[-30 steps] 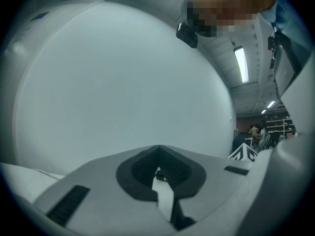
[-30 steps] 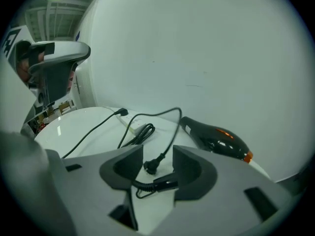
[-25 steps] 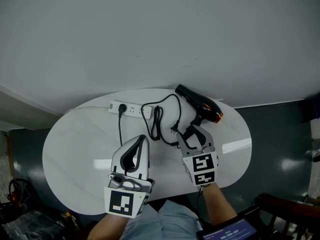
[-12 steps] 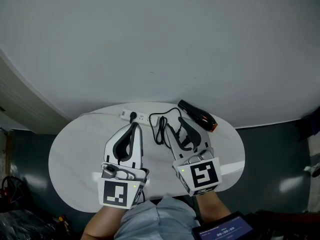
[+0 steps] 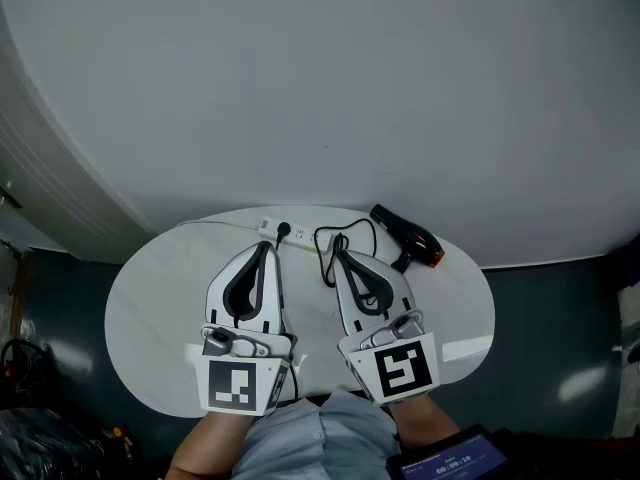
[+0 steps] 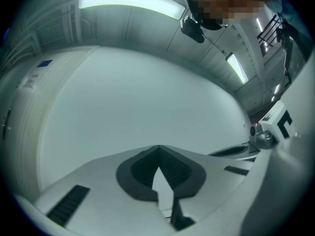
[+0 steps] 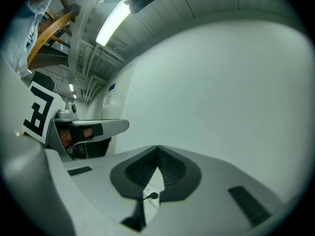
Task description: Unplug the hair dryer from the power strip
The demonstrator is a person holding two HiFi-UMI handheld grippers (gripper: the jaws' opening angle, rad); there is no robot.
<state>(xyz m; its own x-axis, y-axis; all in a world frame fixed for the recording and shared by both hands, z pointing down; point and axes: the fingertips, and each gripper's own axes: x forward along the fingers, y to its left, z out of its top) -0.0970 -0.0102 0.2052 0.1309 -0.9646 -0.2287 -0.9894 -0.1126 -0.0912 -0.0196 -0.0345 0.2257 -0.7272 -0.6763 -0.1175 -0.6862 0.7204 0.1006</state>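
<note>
Pale wall (image 5: 320, 88) fills most of the head view. Below it sits a white oval table (image 5: 150, 308). L gripper (image 5: 264, 246) and R gripper (image 5: 334, 254) are held side by side above the table's near half, tips twd the wall, not touching each other. L jaws are clenched tip to tip w/ nothing btw them. R jaws are likewise pressed together and empty. Hair dryer (image 5: 408, 236), black w/ an orange end, lies on the table's far right, apart from both grippers. Black cord (image 5: 345, 240) lies looped btw dryer and strip, partly behind the R gripper. White power strip (image 5: 300, 234) lies at the table's far edge, just past the L tips. A black plug (image 5: 283, 230) sits in the strip. Can't tell whose cord it carries.
</note>
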